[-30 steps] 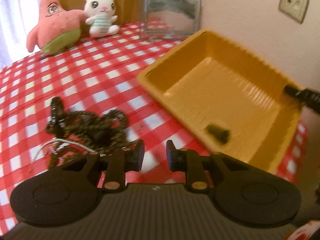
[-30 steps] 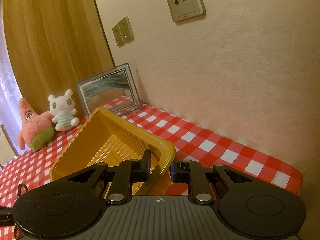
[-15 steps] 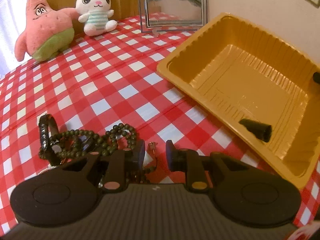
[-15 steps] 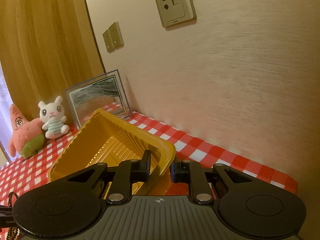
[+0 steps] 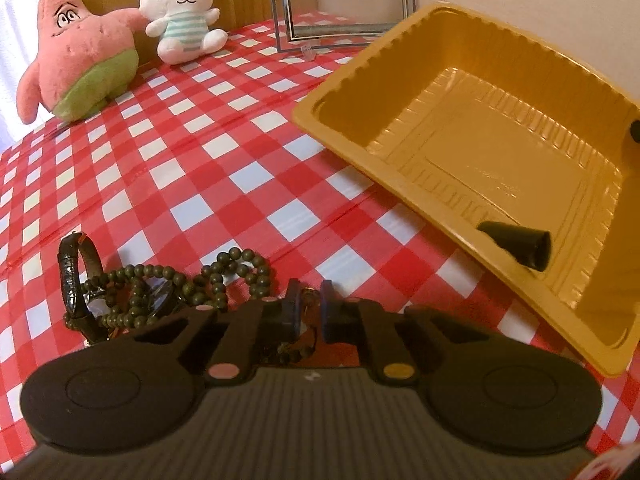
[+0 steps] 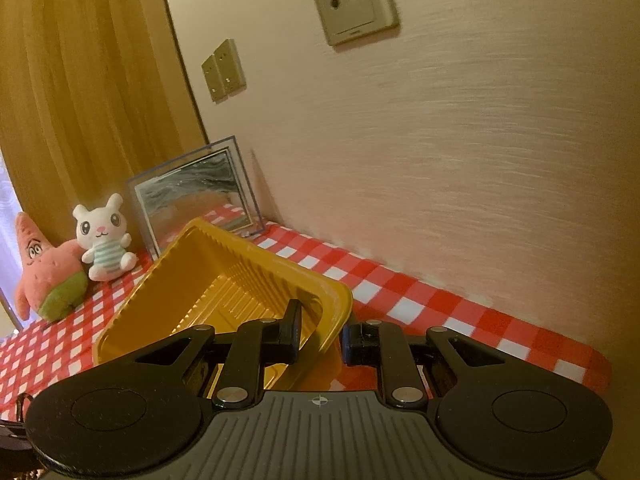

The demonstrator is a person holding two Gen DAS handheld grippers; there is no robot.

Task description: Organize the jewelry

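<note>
A heap of jewelry lies on the red-checked cloth: a dark green bead necklace and a black-strapped watch. My left gripper is down at the heap's right end. Its jaws are closing on a small metal piece, which sits between the pads. The yellow plastic tray is tilted, with its near corner raised. My right gripper is shut on that corner of the yellow plastic tray, one finger inside and one outside. A black fingertip of the right gripper shows inside the tray.
A pink star plush and a white bunny plush sit at the back, beside a glass picture frame. The wall with sockets runs close along the table's right edge.
My left gripper has dropped toward the jewelry heap, and its jaws have narrowed around the small metal piece. The right gripper and the tray have hardly shifted.
</note>
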